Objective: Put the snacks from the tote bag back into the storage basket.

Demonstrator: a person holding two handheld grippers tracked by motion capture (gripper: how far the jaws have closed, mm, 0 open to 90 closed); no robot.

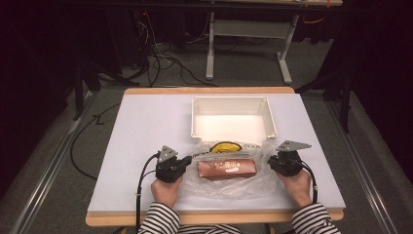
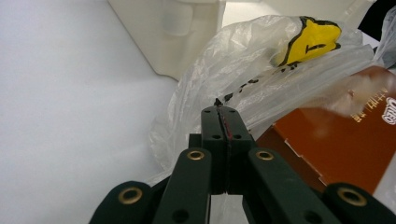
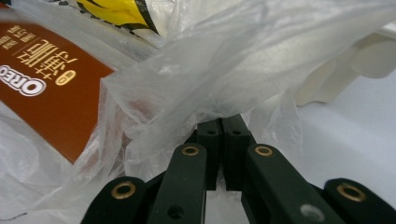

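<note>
Between both grippers: plastic bag (image 1: pixel 229 170); edges pinched in closed jaws.

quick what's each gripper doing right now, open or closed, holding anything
Left gripper: closed, pinching the left edge of the plastic bag.
Right gripper: closed, pinching the bag's right edge.

Worktop (image 1: pixel 146 126): pale white-grey sheet on a wooden board, light wood edge showing at front and back.
Far middle: open white plastic box (image 1: pixel 233 118), upright.
Near middle: clear plastic bag (image 1: pixel 229 183), crumpled, lying flat just in front of the box, brown packet (image 1: pixel 226 168) inside.
</note>
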